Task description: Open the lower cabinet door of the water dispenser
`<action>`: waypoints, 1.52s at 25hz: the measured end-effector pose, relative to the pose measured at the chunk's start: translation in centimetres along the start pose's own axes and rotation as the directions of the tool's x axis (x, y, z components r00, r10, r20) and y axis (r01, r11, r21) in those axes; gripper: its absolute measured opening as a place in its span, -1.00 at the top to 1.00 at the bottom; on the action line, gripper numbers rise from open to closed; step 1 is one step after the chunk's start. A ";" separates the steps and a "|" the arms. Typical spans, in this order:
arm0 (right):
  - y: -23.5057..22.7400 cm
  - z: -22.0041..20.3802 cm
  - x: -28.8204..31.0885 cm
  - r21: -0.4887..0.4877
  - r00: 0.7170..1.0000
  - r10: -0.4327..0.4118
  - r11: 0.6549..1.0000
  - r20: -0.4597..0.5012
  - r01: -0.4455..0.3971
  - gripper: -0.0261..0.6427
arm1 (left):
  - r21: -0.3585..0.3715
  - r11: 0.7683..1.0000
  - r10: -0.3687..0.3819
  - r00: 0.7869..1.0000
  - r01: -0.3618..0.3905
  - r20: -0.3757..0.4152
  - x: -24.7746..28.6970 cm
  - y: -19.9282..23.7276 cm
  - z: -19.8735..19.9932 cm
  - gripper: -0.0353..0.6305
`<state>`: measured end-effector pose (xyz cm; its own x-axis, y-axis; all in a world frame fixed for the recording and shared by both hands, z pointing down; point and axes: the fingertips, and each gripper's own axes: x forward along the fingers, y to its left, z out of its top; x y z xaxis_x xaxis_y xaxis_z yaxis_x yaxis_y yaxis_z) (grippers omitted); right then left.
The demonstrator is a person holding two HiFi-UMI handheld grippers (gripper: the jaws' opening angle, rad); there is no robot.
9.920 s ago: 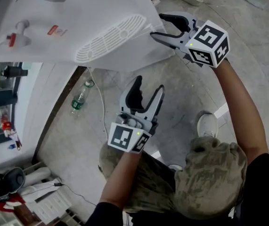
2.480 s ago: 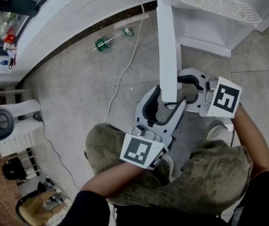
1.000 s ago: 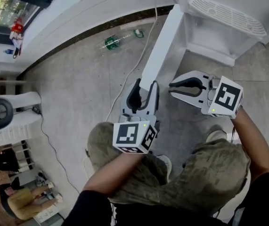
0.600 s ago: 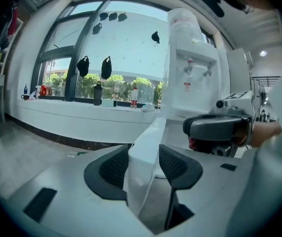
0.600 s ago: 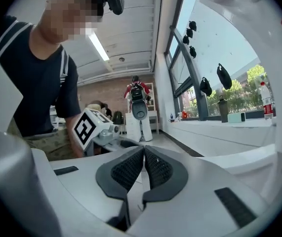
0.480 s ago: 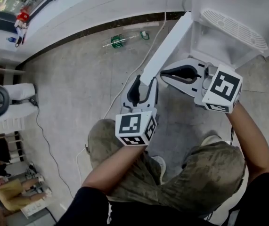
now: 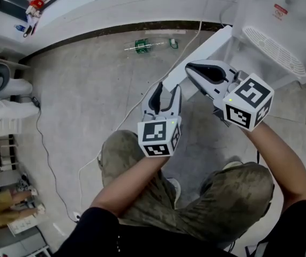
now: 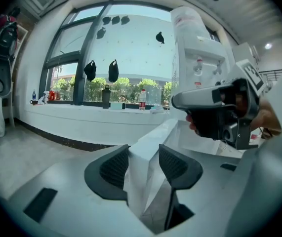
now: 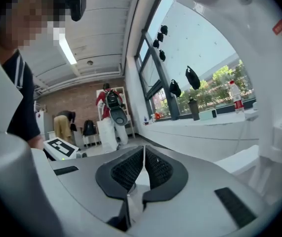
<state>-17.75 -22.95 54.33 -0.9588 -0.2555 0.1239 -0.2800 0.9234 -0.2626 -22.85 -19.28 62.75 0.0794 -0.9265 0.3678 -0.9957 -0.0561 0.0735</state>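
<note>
Now I am holding the lower door open.

My left gripper (image 7: 162,90) is clamping the free edge of the white cabinet door (image 7: 209,44) (a pad on either face). Just right of it, my right gripper (image 7: 191,68) is hovering, jaws pressed together on nothing. The door is standing swung out from the water dispenser (image 7: 281,36).

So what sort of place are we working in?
Probably an office or workshop common area, not a home: a freestanding water dispenser, a long window ledge lined with bottles, and a person wearing a backpack before a brick wall.
</note>
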 end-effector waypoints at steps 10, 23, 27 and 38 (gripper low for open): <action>-2.9 1.5 -0.8 0.030 0.962 -0.265 0.964 0.063 0.263 0.90 | 0.028 0.999 0.042 0.999 -0.043 0.033 1.6 2.2 1.0 0.33; -1.9 -1.1 -1.0 -0.069 0.966 -0.258 0.964 -0.008 0.256 0.90 | 0.006 0.993 0.115 0.991 -0.116 0.063 3.5 4.5 1.7 0.39; -2.3 -1.7 -0.8 -0.077 0.964 -0.263 0.962 -0.022 0.261 0.90 | 0.009 0.992 0.123 0.990 -0.124 0.068 4.3 5.1 2.0 0.41; -3.5 -1.9 -2.2 -0.067 0.954 -0.300 0.952 -0.018 0.298 0.90 | -0.025 0.989 0.150 0.983 -0.148 0.109 5.9 6.5 2.7 0.47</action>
<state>-14.58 -25.05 56.77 -0.8295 -0.5156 0.2146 -0.5495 0.8221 -0.1490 -28.98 -26.12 62.95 -0.0768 -0.9593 0.2717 -0.9950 0.0912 0.0408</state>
